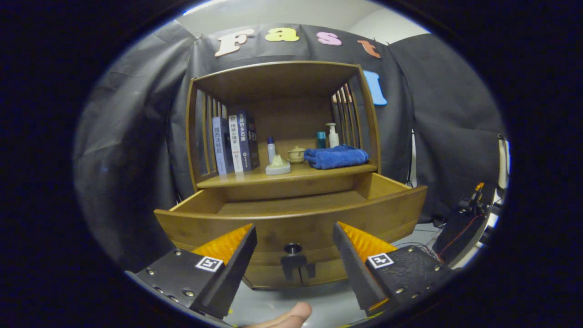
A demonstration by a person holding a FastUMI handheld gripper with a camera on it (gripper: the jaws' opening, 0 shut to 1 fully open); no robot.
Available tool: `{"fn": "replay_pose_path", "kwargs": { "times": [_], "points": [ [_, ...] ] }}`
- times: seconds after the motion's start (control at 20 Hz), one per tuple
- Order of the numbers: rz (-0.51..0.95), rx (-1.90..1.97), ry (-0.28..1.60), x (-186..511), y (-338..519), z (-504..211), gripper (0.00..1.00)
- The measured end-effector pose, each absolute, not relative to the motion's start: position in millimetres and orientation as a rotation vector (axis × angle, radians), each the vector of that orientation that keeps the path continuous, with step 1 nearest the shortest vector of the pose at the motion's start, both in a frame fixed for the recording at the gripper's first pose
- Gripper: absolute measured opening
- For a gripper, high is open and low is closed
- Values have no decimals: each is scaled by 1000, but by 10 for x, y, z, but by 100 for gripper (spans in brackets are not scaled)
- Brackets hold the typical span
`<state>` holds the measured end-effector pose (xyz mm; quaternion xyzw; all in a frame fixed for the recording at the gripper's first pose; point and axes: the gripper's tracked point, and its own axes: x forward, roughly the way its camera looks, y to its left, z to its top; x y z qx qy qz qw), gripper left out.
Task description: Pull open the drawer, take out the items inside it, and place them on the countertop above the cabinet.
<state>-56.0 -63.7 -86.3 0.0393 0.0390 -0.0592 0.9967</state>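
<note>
Standing pulled out from the wooden cabinet (282, 136), the drawer (291, 214) showed a bare wooden floor as far as could be seen. Just before the drawer's dark knob (292, 248), the gripper (294, 255) hung with fingers spread wide, holding nothing. Above the drawer, on the cabinet's table, sat books (236, 143), a small bottle (271, 149), a pale dish (278, 166), a lidded pot (296, 155), a folded blue towel (336, 156) and a pump bottle (333, 135). Below the drawer, a fingertip (291, 315) showed.
</note>
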Motion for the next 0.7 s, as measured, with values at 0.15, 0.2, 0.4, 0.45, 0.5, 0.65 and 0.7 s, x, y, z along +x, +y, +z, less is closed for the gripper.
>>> {"fn": "replay_pose_path", "kwargs": {
  "times": [0.15, 0.2, 0.4, 0.45, 0.5, 0.65, 0.7],
  "points": [
    [-125, 63, 88, -460, -668, -1107, 100],
    [-136, 60, 97, -438, -706, -1169, 100],
    [-141, 76, 97, -251, -724, -1329, 100],
    [-144, 69, 107, -194, -737, -1392, 100],
    [-144, 61, 117, -130, -730, -1439, 100],
    [-98, 38, 138, 16, -611, -1522, 100],
    [-96, 48, 127, 20, -613, -1468, 100]
  ]
}}
